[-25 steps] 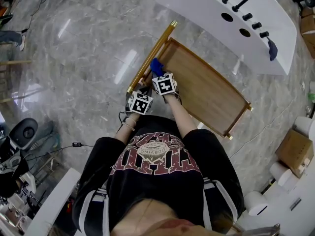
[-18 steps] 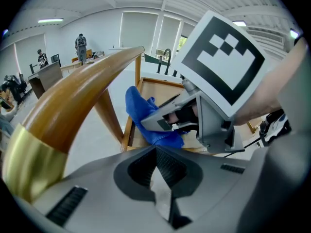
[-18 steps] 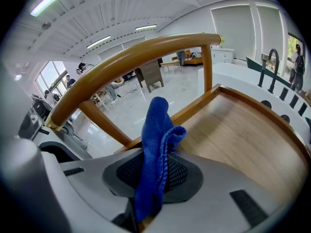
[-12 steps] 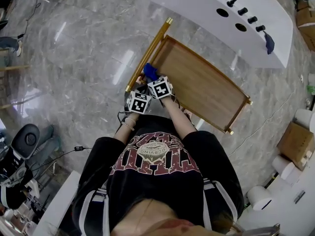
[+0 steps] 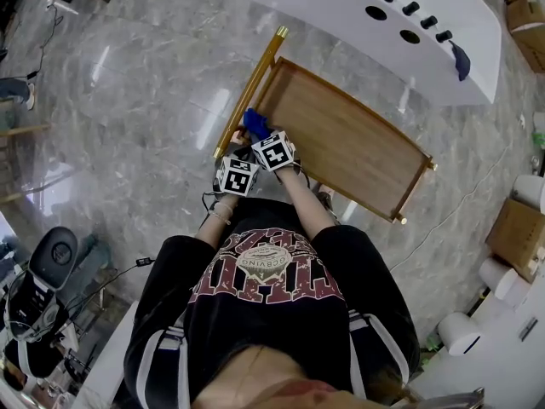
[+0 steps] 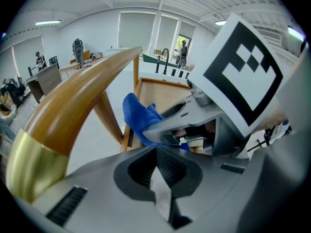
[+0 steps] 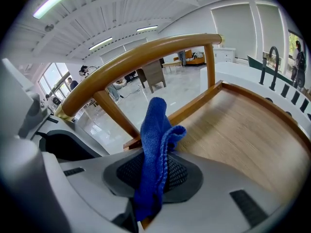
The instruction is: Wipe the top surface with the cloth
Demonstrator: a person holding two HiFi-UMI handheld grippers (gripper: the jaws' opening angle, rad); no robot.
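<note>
A wooden tray-top cart (image 5: 358, 152) stands in front of me, with a rounded wooden handle (image 5: 249, 92) along its left end. My right gripper (image 5: 259, 135) is shut on a blue cloth (image 5: 252, 123) at the top's near-left corner, just inside the handle. In the right gripper view the cloth (image 7: 155, 140) sticks up from the closed jaws of the right gripper (image 7: 153, 181) over the wood surface (image 7: 243, 130). My left gripper (image 5: 241, 158) sits beside the right one, under the handle (image 6: 82, 96). In its own view the left gripper (image 6: 158, 171) is shut on nothing.
A white counter (image 5: 341, 7) with black taps and round holes stands beyond the cart. Cardboard boxes (image 5: 518, 228) and white rolls (image 5: 460, 331) are at the right. A chair (image 5: 51, 254) and cables lie on the marble floor at the left.
My right gripper has drawn the blue cloth back along the top's left end toward me. The left gripper has stayed beside it.
</note>
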